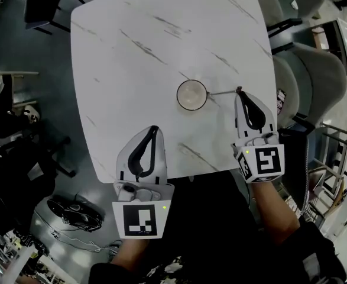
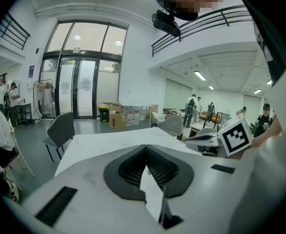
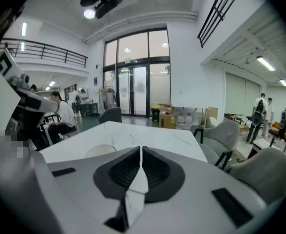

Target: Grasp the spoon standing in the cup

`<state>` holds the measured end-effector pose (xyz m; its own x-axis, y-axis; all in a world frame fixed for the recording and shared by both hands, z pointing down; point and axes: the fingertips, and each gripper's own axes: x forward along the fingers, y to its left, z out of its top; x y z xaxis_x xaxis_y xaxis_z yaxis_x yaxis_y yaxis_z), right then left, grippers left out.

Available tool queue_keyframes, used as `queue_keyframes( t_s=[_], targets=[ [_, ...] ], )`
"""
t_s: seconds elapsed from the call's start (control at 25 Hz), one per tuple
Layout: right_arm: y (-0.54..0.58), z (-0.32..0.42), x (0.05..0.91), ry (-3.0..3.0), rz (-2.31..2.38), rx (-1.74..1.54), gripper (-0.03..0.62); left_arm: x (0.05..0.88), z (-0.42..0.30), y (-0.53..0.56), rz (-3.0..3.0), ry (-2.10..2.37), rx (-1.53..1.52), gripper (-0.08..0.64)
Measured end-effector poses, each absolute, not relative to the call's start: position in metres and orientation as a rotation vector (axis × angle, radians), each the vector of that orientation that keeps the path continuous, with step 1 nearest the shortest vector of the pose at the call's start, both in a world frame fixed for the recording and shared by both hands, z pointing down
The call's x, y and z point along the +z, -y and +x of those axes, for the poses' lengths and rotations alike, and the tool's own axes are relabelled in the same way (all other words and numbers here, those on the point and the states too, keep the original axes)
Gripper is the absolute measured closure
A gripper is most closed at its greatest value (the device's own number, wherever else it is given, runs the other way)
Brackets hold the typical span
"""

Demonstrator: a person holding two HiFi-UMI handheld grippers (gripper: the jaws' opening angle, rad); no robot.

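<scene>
While the spoon (image 1: 222,92) leans in the cup (image 1: 192,94) on the counter (image 1: 132,52), its handle end (judged light, stiff, slippery) appears pinched by the closed right hand-held gripper (image 1: 239,92); the left hand-held gripper (image 1: 155,128) is closed on nothing.

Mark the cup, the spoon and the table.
cup (image 1: 192,94), head view, its pale inside.
spoon (image 1: 221,92), head view, middle of its handle.
table (image 1: 138,52), head view, bare top.
</scene>
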<state>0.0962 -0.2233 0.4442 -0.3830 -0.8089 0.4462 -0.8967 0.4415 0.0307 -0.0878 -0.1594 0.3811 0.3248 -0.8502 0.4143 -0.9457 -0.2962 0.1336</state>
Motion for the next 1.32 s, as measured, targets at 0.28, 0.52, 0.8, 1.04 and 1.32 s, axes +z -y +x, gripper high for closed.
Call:
queue_keyframes(
  t_s=[0.28,0.52,0.8,1.04,1.32],
  targets=[
    [0.177,0.060,0.344,2.504,1.472,0.222,0.528,0.325,-0.106,0.134,2.355,1.663,0.249,0.551],
    [0.116,0.046,0.319,2.513,1.501,0.207,0.529,0.293,-0.121,0.098,2.419,1.691,0.159,0.551],
    [0.073,0.031,0.311,2.503,1.536,0.177,0.529,0.276,-0.134,0.060,2.460,1.699,0.073,0.551],
    [0.057,0.027,0.298,2.499,1.565,0.138,0.529,0.278,-0.141,0.047,2.457,1.684,0.068,0.551],
    [0.045,0.037,0.291,2.486,1.579,0.142,0.529,0.267,-0.137,0.039,2.478,1.705,0.030,0.551]
  ],
)
